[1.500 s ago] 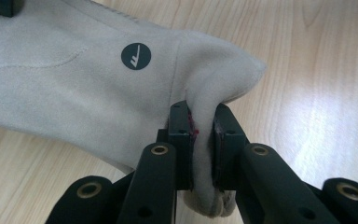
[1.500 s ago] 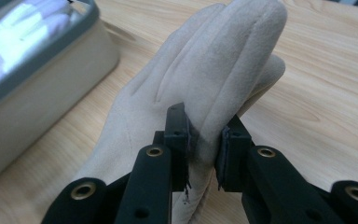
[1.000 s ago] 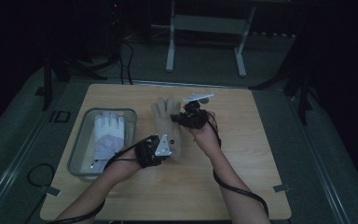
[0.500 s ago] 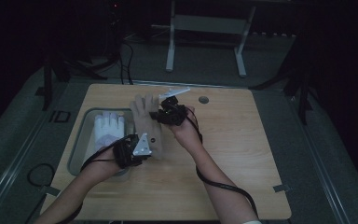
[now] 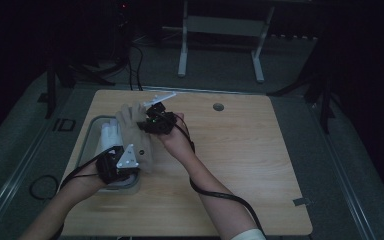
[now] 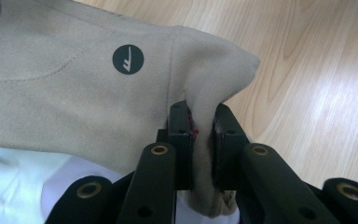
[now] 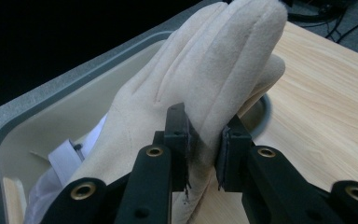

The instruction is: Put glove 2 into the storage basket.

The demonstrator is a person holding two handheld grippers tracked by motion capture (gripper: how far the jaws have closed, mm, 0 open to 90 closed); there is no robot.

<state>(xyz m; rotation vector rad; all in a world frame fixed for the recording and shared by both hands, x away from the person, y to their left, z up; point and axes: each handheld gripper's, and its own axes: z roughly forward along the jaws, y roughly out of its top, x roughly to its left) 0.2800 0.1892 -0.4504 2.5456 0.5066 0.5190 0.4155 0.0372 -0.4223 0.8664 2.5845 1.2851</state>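
A beige suede glove (image 5: 131, 131) hangs stretched between both grippers above the right edge of a grey bin (image 5: 86, 145). My left gripper (image 5: 122, 162) is shut on the glove's cuff corner (image 6: 214, 74), next to a dark round logo (image 6: 127, 59). My right gripper (image 5: 150, 122) is shut on the finger end of the glove (image 7: 205, 65), its pads (image 7: 179, 135) squeezing the fabric. A white glove (image 5: 107, 136) lies in the bin below, and it shows as white cloth (image 6: 18, 186) under the beige glove. The bin's rim (image 7: 51, 93) curves behind the glove's fingers.
The wooden table (image 5: 240, 150) has a round cable hole (image 5: 218, 106) at the back and a strip of tape (image 5: 300, 201) at its front right. A metal frame (image 5: 220, 30) and cables (image 5: 42, 187) stand on the dark floor around the table.
Both hands have carried the beige glove leftward, from the table's middle to over the bin. Both grips held throughout.
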